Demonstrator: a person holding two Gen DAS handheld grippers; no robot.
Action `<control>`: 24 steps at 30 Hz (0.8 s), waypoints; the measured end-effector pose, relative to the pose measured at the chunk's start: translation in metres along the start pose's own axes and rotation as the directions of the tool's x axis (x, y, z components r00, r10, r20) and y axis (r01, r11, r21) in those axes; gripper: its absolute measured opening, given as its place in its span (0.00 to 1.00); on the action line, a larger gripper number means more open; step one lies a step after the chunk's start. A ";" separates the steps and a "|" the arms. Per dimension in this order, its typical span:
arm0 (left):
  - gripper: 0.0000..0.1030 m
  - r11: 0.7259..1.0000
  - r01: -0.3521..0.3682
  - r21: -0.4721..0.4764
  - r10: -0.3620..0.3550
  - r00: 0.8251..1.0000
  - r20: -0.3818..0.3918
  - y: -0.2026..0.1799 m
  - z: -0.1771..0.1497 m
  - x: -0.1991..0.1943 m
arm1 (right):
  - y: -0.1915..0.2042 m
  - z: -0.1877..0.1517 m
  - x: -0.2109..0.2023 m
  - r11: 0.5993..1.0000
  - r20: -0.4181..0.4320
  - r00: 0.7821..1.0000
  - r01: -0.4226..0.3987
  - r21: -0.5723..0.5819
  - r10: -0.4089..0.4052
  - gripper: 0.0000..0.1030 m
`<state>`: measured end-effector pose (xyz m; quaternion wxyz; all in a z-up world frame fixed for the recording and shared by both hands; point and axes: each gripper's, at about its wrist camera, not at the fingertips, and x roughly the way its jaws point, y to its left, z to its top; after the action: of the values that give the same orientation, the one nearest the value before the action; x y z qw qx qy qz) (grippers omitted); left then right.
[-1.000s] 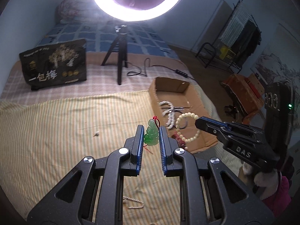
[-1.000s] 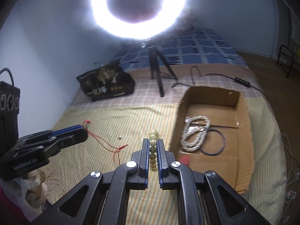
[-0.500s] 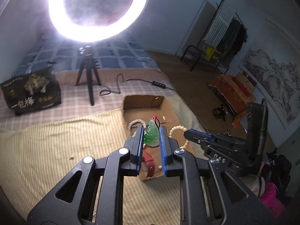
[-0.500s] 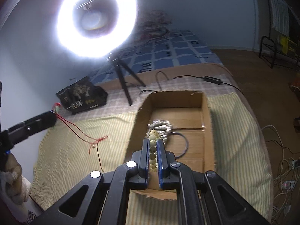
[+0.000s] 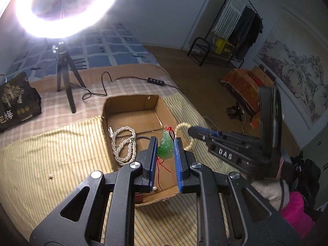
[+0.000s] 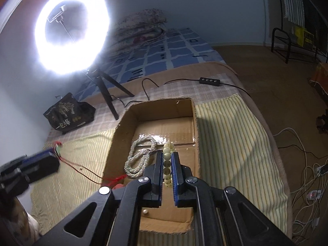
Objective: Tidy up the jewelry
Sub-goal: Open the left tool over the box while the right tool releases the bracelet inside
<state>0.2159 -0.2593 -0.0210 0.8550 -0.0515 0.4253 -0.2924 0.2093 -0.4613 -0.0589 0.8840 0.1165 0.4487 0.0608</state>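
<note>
- A bedroom in a home, set up for filming.
- A bed [image 5: 61, 143] fills the near space, spread with a striped sheet [image 6: 225, 133], a checked sheet and a blue quilt [image 6: 174, 51].
- Folded bedding [image 6: 141, 26] lies at the head by the wall.
- A clothes rack [image 5: 235, 26] with hanging garments stands on the wood floor [image 6: 266, 71].
- A landscape painting [image 5: 297, 71] hangs on the wall.
- A ring light [image 5: 61, 6] on a tripod [image 5: 65, 78] stands on the bed.
</note>
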 end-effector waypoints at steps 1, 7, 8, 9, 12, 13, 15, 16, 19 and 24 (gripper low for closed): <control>0.14 1.000 -0.005 0.005 0.005 1.000 -0.006 -0.002 -0.001 0.005 | -0.001 0.001 0.002 1.000 -0.002 1.000 0.000 0.000 0.000 0.05; 0.14 1.000 -0.013 0.013 0.014 0.999 -0.044 -0.005 -0.009 0.028 | -0.003 0.005 0.012 1.000 -0.013 1.000 0.001 -0.011 -0.001 0.05; 0.14 1.000 -0.015 0.014 0.016 0.999 -0.049 -0.006 -0.011 0.030 | -0.002 0.005 0.013 1.000 -0.014 1.000 0.001 -0.013 -0.001 0.05; 0.14 1.000 -0.017 0.016 0.018 0.998 -0.055 -0.006 -0.012 0.033 | -0.002 0.005 0.014 1.000 -0.014 1.000 0.001 -0.014 -0.002 0.05; 0.14 0.999 -0.023 0.033 0.025 0.997 -0.073 -0.007 -0.016 0.038 | -0.001 0.006 0.015 1.000 -0.015 1.000 0.001 -0.012 -0.001 0.07; 0.14 0.999 -0.024 0.035 0.027 0.997 -0.078 -0.007 -0.017 0.038 | -0.001 0.006 0.016 1.000 -0.016 1.000 -0.002 -0.011 0.001 0.10; 0.14 0.999 -0.026 0.031 0.028 0.996 -0.084 -0.006 -0.017 0.039 | 0.000 0.007 0.016 1.000 -0.016 1.000 0.004 -0.014 -0.004 0.21; 0.14 0.999 -0.023 0.027 0.026 0.996 -0.089 -0.005 -0.018 0.039 | 0.001 0.007 0.015 1.000 -0.011 1.000 0.007 -0.013 -0.007 0.34; 0.14 0.999 -0.030 0.025 0.032 0.995 -0.095 -0.002 -0.019 0.037 | 0.001 0.007 0.012 1.000 0.005 1.000 0.016 -0.007 -0.016 0.36; 0.14 0.999 -0.035 0.014 0.036 0.995 -0.096 0.005 -0.024 0.029 | -0.001 0.007 0.004 1.000 0.026 0.999 0.026 0.008 -0.027 0.50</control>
<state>0.2136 -0.2669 -0.0579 0.8390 -0.0247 0.4649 -0.2817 0.2177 -0.4627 -0.0582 0.8899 0.1146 0.4391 0.0459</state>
